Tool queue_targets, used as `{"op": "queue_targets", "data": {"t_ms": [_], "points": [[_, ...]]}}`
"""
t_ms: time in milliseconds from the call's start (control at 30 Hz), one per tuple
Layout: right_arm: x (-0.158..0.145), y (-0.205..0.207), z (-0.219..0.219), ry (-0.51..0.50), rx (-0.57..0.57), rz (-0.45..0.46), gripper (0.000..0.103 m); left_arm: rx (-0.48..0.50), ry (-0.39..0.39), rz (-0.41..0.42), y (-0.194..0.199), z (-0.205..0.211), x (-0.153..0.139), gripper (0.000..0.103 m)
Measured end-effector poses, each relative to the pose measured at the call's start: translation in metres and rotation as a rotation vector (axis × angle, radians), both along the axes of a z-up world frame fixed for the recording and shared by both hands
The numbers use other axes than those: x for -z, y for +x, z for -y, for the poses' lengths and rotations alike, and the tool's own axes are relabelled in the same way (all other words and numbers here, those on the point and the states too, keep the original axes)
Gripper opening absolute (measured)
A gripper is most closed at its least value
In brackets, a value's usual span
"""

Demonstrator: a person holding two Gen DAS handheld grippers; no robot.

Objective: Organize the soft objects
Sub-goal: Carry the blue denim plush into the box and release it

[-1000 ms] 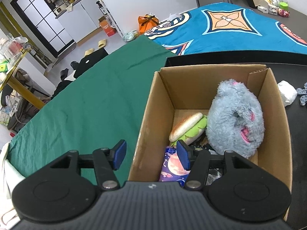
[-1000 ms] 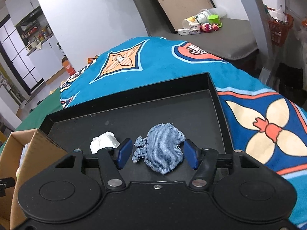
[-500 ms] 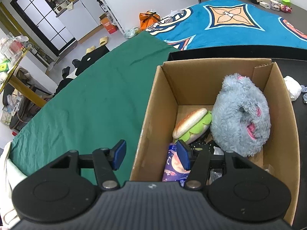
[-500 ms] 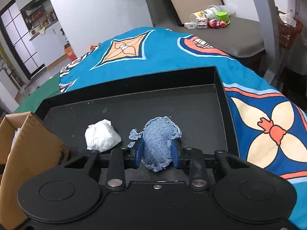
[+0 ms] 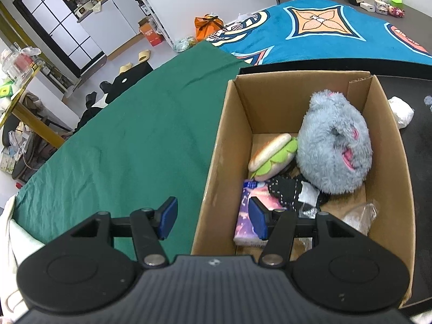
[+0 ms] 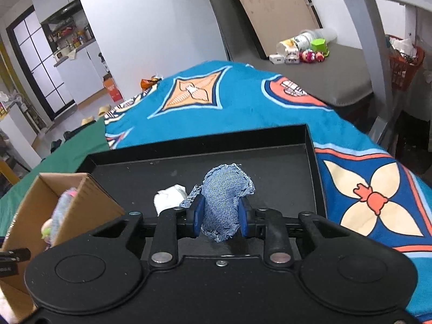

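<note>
Bright, even indoor light is filling both views, shadows staying soft. Fisheye curving is bending the edges, and the cardboard box [image 6: 70, 205] is blurring at the right view's left side.

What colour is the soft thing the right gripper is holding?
Blue denim pouch, faded with frayed edges, clamped in the right gripper; clearest in the right wrist view.

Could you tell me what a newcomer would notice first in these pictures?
Probably the fluffy grey-blue plush toy filling the right side of the cardboard box, beside a plush sandwich. Next, the denim pouch pinched in the right hand-held gripper above the black tray.
</note>
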State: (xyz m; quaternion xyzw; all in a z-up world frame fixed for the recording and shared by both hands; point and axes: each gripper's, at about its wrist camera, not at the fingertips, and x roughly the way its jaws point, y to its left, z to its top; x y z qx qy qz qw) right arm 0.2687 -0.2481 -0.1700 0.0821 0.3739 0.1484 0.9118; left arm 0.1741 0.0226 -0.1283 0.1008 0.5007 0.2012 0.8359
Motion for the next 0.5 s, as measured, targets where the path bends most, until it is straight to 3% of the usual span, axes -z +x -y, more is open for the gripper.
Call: {"op": "queue_targets", "data": {"t_ms": [500], "points": [[-0.028, -0.030, 0.001, 0.029, -0.005, 0.043, 0.026, 0.003, -0.051, 0.029, -0.022, -0.006, -0.012, 0.056]]}}
